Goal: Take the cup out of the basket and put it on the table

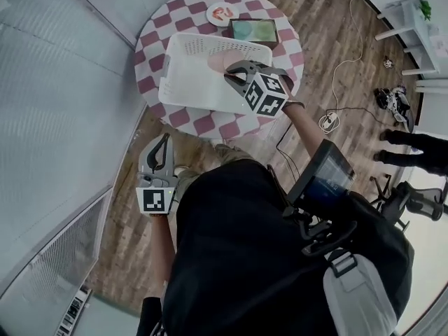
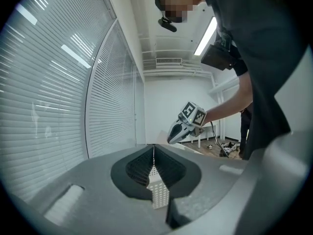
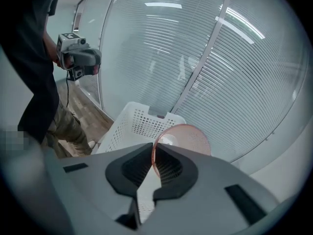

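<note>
Checking fingers first: right gripper (image 3: 152, 151)? (A)

Clamped on the rim of the pink cup (image 3: 188, 138), with the wall pinched between the fingers. The cup hangs over the white basket (image 1: 189, 82), toward its 3 o'clock side in head view. Left gripper (image 1: 162, 142) has its fingers together and empty, off the worktop (image 1: 210, 126) at 7 o'clock. (B)

Tips for the step? (A)

Clear the basket wall, then carry to the bare checks at the basket's 6 o'clock. Plate (image 1: 222, 12) and green tray (image 1: 252, 30) crowd 12 to 1. It's a thin rim grip, so I'd go slow, set it flat, then release. (B)

Unclear bits? (A)

Can't tell the cup's height above the basket floor. Right gripper covers most of the cup in head view. Plate contents too small. (B)
</note>
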